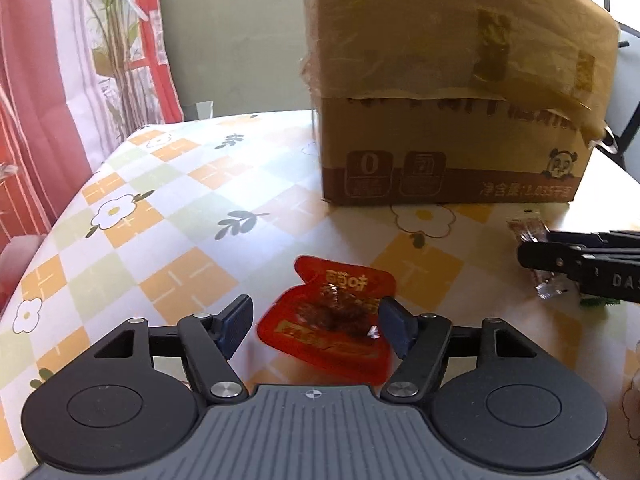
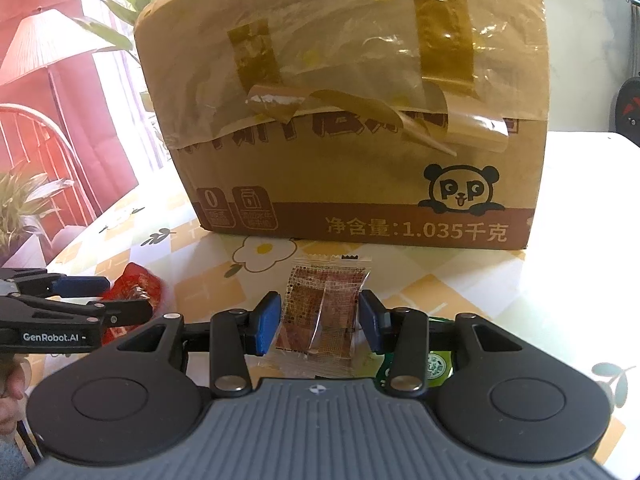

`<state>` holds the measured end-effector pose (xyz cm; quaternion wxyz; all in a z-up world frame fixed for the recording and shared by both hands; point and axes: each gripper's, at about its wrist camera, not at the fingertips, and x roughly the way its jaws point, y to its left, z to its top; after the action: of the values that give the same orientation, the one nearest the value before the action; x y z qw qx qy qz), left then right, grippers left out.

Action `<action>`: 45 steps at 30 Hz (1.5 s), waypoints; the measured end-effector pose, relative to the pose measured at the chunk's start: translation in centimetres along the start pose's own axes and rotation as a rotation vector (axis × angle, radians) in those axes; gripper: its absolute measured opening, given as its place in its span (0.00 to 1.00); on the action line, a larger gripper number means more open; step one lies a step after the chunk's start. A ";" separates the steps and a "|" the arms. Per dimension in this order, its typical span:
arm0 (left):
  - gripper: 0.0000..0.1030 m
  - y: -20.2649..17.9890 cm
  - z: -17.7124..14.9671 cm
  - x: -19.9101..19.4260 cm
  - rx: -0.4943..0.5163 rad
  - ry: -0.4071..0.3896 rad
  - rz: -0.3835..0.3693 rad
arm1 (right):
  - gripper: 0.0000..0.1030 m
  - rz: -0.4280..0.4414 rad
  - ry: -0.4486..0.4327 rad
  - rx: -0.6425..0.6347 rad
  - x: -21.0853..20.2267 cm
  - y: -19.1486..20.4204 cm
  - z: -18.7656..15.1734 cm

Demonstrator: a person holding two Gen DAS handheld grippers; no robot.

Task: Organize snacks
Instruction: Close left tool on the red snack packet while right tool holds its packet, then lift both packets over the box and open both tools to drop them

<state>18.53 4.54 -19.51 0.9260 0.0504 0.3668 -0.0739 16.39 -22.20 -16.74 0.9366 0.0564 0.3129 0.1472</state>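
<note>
Sitting low in the left wrist view, the left gripper (image 1: 316,328) has its blue pads (image 1: 236,326) spread around a red snack packet (image 1: 332,324). The right pad meets the packet's edge while a gap shows at the left pad, so I cannot tell whether the packet is truly clamped. The packet lies at lower centre on the flower-patterned tablecloth (image 1: 160,208). A taped cardboard box (image 1: 448,128) fills the upper right. At the right edge, the right gripper (image 1: 536,256) reaches in beside a clear wrapper (image 1: 528,232).

In the right wrist view, the right gripper (image 2: 318,320) is narrowed onto a clear snack packet (image 2: 320,312) at centre frame, both pads against its sides. The packet's lower edge meets the tablecloth (image 2: 460,288), just in front of the box (image 2: 344,128). A green packet (image 2: 436,364) peeks out under the right finger. At the left edge, the left gripper (image 2: 120,300) straddles the red packet (image 2: 136,280).
</note>
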 end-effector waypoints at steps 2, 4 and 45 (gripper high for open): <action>0.69 0.5 0.2 -0.4 -0.014 -0.016 -0.033 | 0.44 0.000 0.000 0.001 0.0 0.0 0.0; 0.69 0.8 0.5 -0.6 -0.011 -0.030 -0.061 | 0.44 0.002 0.002 0.002 0.0 0.0 0.0; 0.12 -0.9 4.1 -5.6 -0.052 -0.197 -0.139 | 0.44 0.105 -0.103 -0.060 -4.9 1.9 2.4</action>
<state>17.06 3.61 -12.71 0.9512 -0.0069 0.2782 -0.1331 13.61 -21.99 -11.67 0.9438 0.0523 0.2561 0.2023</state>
